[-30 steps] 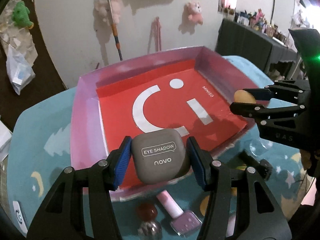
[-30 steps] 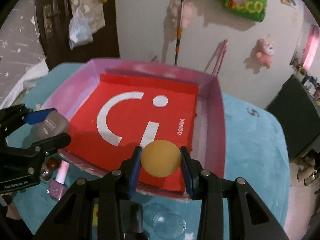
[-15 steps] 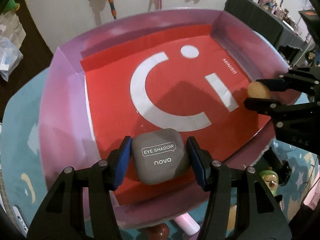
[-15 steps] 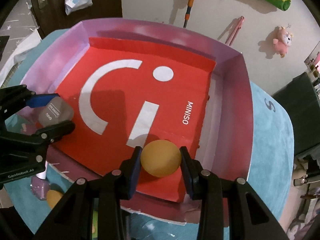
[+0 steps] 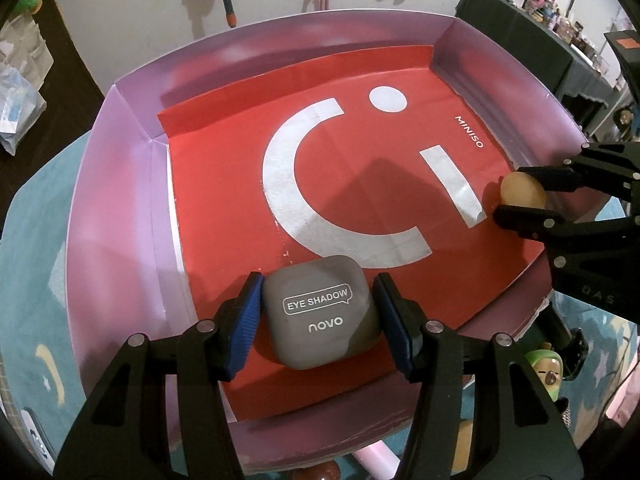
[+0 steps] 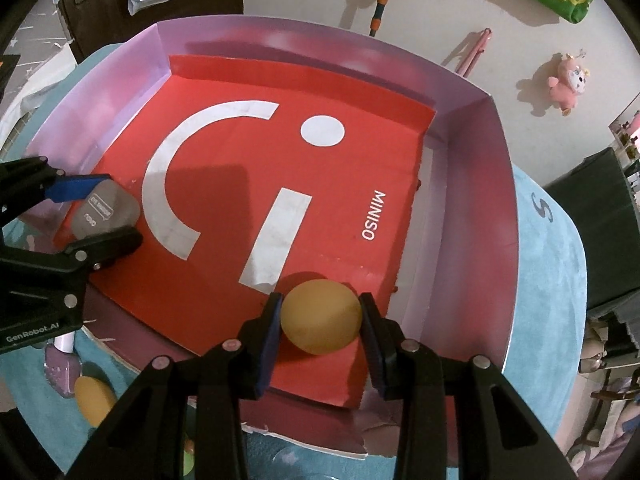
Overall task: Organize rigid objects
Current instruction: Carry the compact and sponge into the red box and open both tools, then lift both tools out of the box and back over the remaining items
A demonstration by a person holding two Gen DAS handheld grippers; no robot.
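Observation:
A pink-walled box [image 5: 120, 184] with a red floor and a white smile logo fills both views. My left gripper [image 5: 318, 316] is shut on a grey eye shadow case [image 5: 320, 312], held low over the box's near-left floor; the case [image 6: 106, 210] also shows in the right wrist view. My right gripper [image 6: 322, 320] is shut on an orange ball [image 6: 320, 316], down near the red floor at the near-right corner. In the left wrist view that ball [image 5: 522, 190] sits between black fingers at the right edge. Whether either object touches the floor I cannot tell.
Outside the box's near wall, on a teal cloth [image 6: 552, 264], lie a second orange ball [image 6: 94, 398], a pink bottle [image 6: 64, 346], a small green-capped figure [image 5: 546, 366] and a clear dome [image 6: 292, 458]. Plush toys hang on the far wall.
Both grippers came forward over the near wall and sank into the box with their objects still gripped. Since half a second ago they have barely moved.

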